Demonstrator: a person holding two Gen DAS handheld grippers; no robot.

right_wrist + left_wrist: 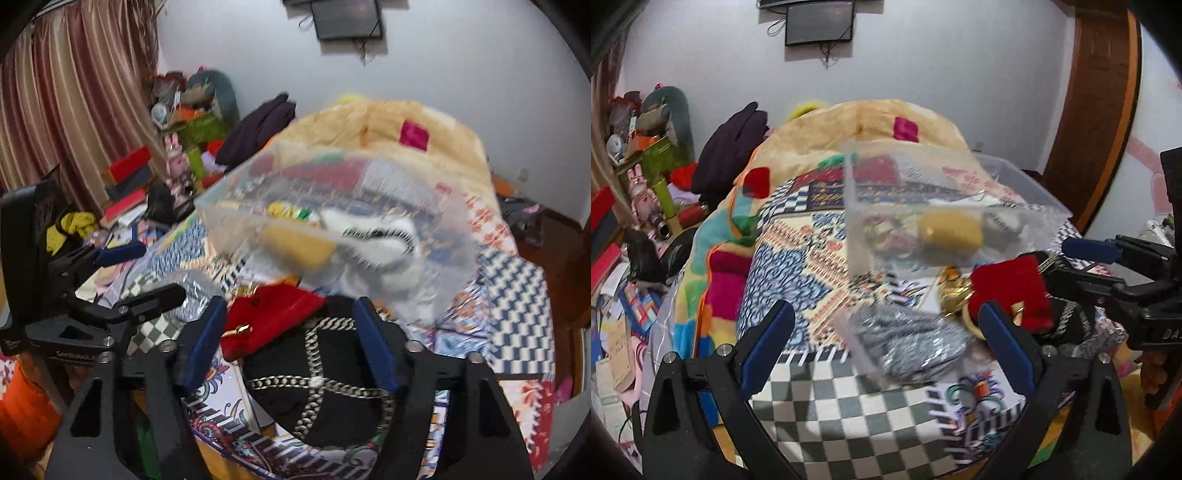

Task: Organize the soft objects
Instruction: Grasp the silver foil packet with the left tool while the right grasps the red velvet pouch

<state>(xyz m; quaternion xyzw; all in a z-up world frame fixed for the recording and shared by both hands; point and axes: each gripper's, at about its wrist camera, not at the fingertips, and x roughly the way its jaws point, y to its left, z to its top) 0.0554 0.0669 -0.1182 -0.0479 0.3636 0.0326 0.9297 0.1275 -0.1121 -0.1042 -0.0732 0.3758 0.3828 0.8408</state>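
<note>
Red pouch (273,314), black silver-chained cap (325,391), silver glittery cloth (908,332), blue-padded tools, checkered bedspread (849,406).

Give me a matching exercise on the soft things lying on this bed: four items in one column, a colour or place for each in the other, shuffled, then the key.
Items:
1. glittery pouch
2. velvet pouch
3. cap with chain trim
4. round plush

Descriptions:
A. red, gold ring on it
B. mustard yellow, inside the clear plastic box
C. silver, between the left tongs
D. black, between the right tongs

Pairs: 1-C, 2-A, 3-D, 4-B
</note>
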